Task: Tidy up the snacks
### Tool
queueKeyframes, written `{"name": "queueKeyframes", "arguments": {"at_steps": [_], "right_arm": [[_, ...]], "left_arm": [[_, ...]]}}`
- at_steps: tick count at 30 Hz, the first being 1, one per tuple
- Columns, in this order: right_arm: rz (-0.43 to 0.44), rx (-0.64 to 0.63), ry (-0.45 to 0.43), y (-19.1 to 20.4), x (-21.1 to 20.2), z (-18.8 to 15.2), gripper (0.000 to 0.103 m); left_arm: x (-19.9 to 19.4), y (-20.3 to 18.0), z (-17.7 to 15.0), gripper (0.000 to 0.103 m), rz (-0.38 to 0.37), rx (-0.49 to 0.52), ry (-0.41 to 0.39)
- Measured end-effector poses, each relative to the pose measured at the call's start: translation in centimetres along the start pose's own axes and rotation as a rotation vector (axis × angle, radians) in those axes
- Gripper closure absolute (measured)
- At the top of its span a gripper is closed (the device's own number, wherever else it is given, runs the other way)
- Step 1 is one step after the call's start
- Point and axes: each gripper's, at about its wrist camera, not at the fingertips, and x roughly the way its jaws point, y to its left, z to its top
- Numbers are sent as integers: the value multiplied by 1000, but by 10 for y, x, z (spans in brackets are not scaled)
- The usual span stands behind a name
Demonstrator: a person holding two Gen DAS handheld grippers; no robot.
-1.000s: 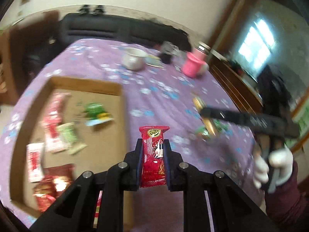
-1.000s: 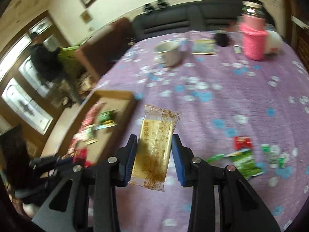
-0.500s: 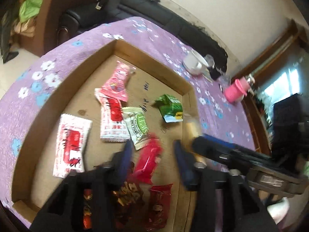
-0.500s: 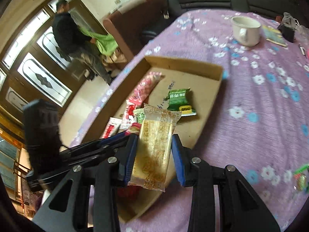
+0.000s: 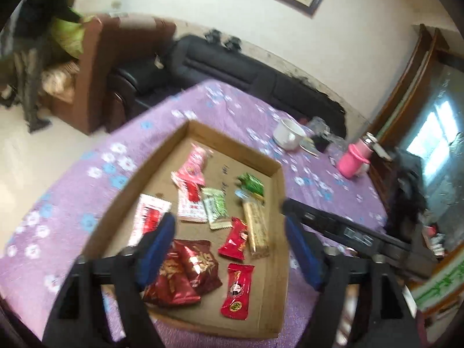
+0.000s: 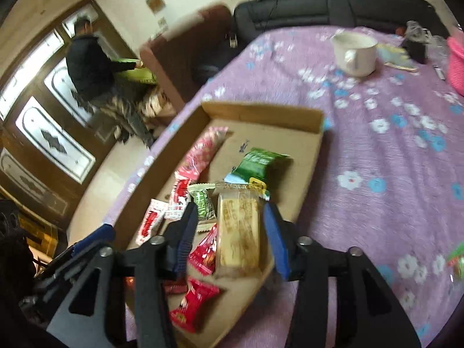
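In the left wrist view, the left gripper (image 5: 230, 242) hung with its blue-padded jaws spread wide and empty above the shallow brown cardboard tray (image 5: 277, 203) on the purple flowered tablecloth (image 5: 66, 200), a small red candy packet (image 5: 234, 239) lying flat on the tray floor between them, just left of a long pale-yellow wrapped biscuit bar (image 5: 256, 226). The release step looked done on this side; the next move would call for lifting clear of the tray and going back for loose snacks. Dark red foil pouches (image 5: 185, 272) near the left finger were partly covered by it, and the black body of the other tool (image 5: 356, 235) crossed the right of the picture, hiding the cloth beyond. In the right wrist view, the right gripper (image 6: 229, 232) also stood with jaws apart, the biscuit bar (image 6: 238, 232) lying between the pads, apparently touching neither and resting on the tray (image 6: 314, 150) near its right wall. A green snack packet (image 6: 261, 163) lay farther in. Judged from this, the next move called for a straight withdrawal so the pads would not drag the bar. Motion blur softened the wrappers' print, and a scrap of green and red wrapper (image 6: 456, 256) at the far right edge was cut off; how many snacks remained outside the tray could not be told.
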Motion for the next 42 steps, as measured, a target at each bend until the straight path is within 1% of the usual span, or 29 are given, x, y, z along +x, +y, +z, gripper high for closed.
{"name": "queueKeyframes", "arguments": {"at_steps": [2, 4, 10, 12, 13, 14, 17, 21, 25, 30, 42], "right_arm": [[4, 18, -41, -6, -18, -10, 49], [-5, 36, -86, -12, -35, -22, 49], [-28, 77, -156, -26, -69, -51, 48], [-44, 82, -180, -30, -78, -58, 48], [-53, 85, -188, -32, -82, -62, 46], [-59, 86, -192, -33, -85, -65, 43], [-71, 88, -198, -36, -90, -72, 43], [-68, 97, -193, -37, -94, -79, 43], [-73, 96, -205, -35, -98, -83, 43], [-80, 91, -216, -32, -100, -86, 42], [-78, 89, -182, -25, -92, -91, 42]], "left_arm": [[-7, -8, -1, 21, 51, 0, -16], [-9, -14, -2, 21, 63, -2, -20], [-16, -24, -14, 21, 38, -17, -40], [-15, -29, -17, 21, 21, -23, -32], [-17, -31, -17, 21, 9, -21, -26], [-19, -35, -18, 21, 9, -10, -24], [-27, -47, -20, 21, 1, 25, -33], [-33, -57, -24, 21, -44, 29, -23], [-38, -62, -28, 21, -62, 40, -26], [-41, -58, -30, 21, -70, 38, -33], [-43, -46, -31, 21, -79, 5, -28]]}}
